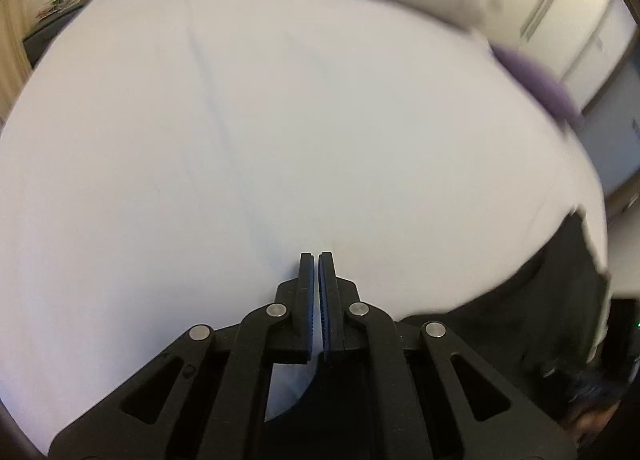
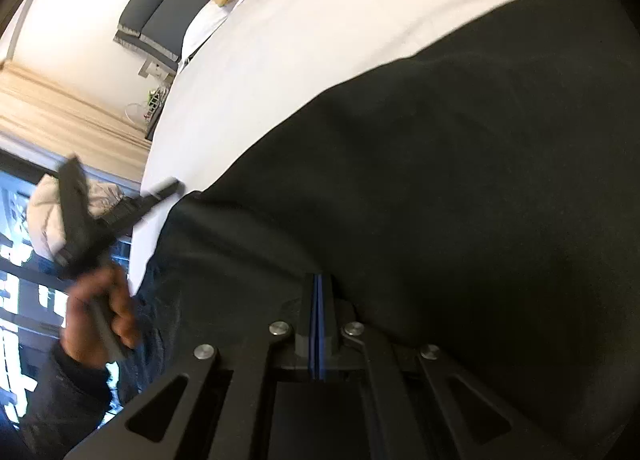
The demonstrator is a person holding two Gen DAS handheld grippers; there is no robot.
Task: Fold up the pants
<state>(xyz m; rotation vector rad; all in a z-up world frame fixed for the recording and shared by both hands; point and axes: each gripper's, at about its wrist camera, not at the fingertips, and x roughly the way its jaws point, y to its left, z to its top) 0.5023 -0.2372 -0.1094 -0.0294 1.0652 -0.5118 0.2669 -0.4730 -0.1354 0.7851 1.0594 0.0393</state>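
Right wrist view, black pants [image 2: 440,188] on white bed [image 2: 300,28], no legible writing

The left gripper [image 1: 316,260] pointed steeply downward, its two dark fingers drawn together with only a thin slit between the ribbed blue pads and nothing caught there. In the right wrist view it showed blurred at the left edge, gripped by the person's left hand [image 2: 104,316], whose fingers wrapped the handle above a dark sleeve [image 2: 60,392]. The right gripper [image 2: 318,280] also angled downward, its fingers pressed flat together, blue pads meeting along one line.
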